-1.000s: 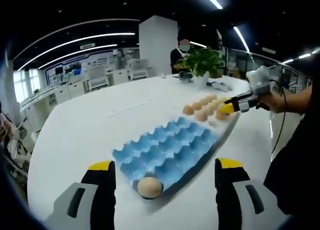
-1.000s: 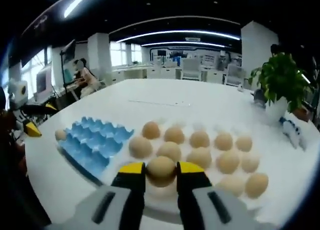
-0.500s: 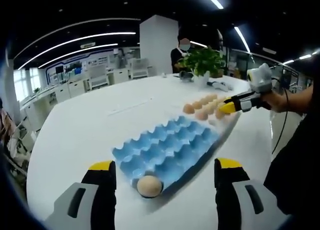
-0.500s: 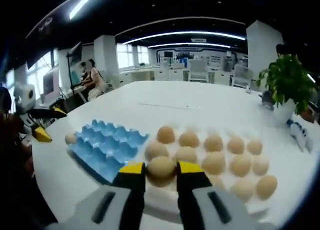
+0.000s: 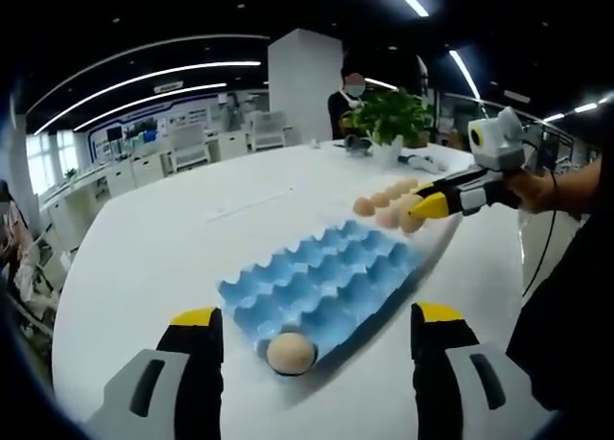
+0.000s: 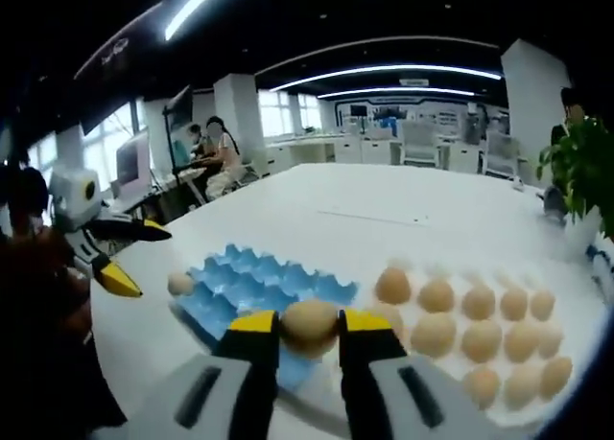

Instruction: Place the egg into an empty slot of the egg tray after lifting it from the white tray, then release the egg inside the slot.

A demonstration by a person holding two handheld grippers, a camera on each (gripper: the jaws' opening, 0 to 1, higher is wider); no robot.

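Right gripper view, right claw (image 6: pixel 309 327) clamping egg (image 6: pixel 309 322) over white table (image 6: pixel 317 205) (open-plan office), left claw (image 5: pixel 317 349) spread, empty.

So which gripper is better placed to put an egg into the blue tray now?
The right gripper: its jaws already hold an egg beside the blue egg tray. The left gripper is open and holds nothing.

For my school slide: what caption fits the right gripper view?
Right tongs carry an egg toward the blue egg tray.
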